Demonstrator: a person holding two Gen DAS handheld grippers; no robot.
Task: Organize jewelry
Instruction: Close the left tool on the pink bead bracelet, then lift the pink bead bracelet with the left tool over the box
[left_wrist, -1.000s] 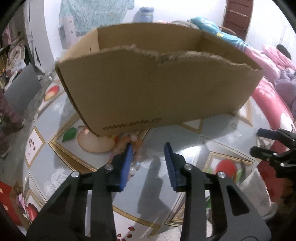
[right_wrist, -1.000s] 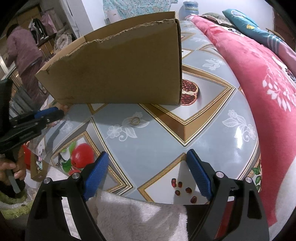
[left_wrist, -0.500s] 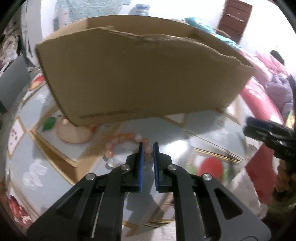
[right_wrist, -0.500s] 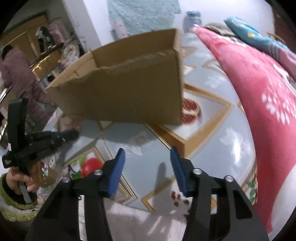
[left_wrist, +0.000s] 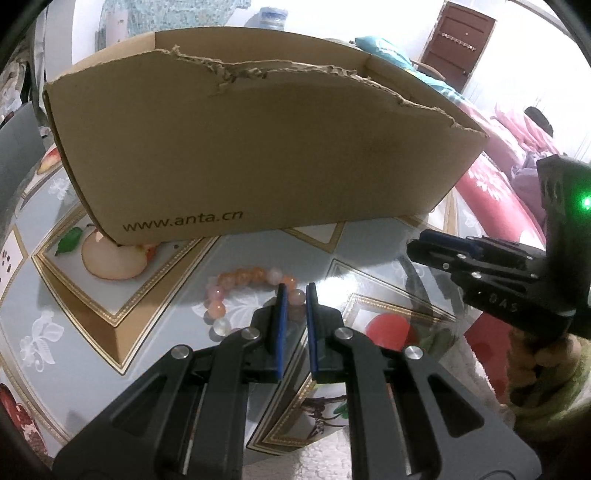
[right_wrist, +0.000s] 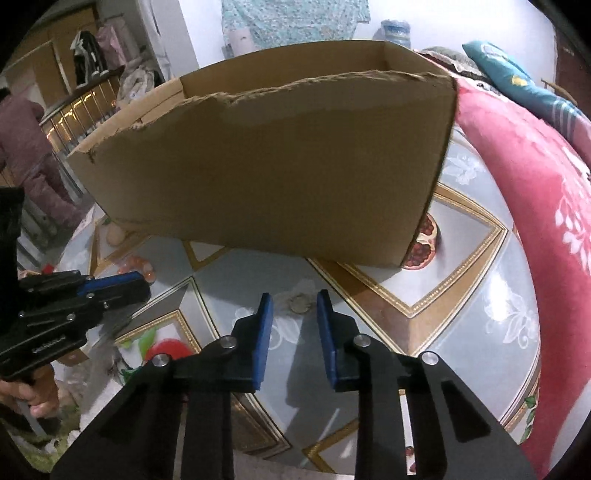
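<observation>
A bracelet (left_wrist: 236, 291) of orange and pink beads lies on the patterned table in front of a torn cardboard box (left_wrist: 258, 155). My left gripper (left_wrist: 294, 291) is shut on the bracelet's right side, a bead between its blue pads. In the right wrist view a small gold ring (right_wrist: 300, 305) lies on the table just beyond my right gripper (right_wrist: 293, 306), which is partly open and empty. The box (right_wrist: 280, 173) stands right behind the ring. The left gripper also shows in the right wrist view (right_wrist: 140, 284), with beads (right_wrist: 142, 266) by its tip.
The round table (right_wrist: 480, 295) has a glossy fruit-print cover. A red flowered quilt (right_wrist: 546, 192) lies along its right side. A white towel (left_wrist: 325, 458) hangs at the near edge. A person in purple (right_wrist: 26, 147) stands at the far left.
My left gripper closed onto the bracelet's beads. My right gripper narrowed its jaws and moved forward and down toward the ring.
</observation>
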